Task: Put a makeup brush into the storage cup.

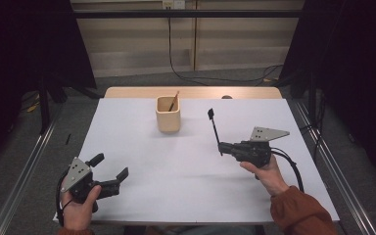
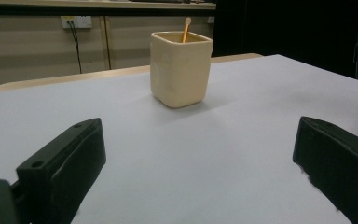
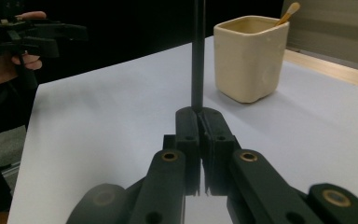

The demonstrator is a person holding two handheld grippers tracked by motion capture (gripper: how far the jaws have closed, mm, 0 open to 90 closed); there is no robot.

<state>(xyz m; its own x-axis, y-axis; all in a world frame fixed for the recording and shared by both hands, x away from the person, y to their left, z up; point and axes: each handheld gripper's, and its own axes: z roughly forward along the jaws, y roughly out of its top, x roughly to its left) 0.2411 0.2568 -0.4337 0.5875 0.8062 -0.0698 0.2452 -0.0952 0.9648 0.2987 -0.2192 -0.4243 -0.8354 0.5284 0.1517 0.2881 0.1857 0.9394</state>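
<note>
Above the white table (image 1: 142,191), right of centre, the right gripper (image 1: 223,147) clenches a thin black stick (image 1: 215,128) near its lower end; the stick rises almost upright from the closed jaws, topped by a small dark head, well apart from the cup (image 1: 168,113). The left gripper (image 1: 110,169) hovers released at the near left corner, jaws spread wide, nothing between them. The cream, square-sided cup stands upright toward the far middle, one orange-tipped stick (image 1: 174,101) leaning inside. The table has a wooden far edge, grey floor around it, pale wall panels and a cable behind, dark curtains on both sides. Count: two grippers, one cup, two sticks.
</note>
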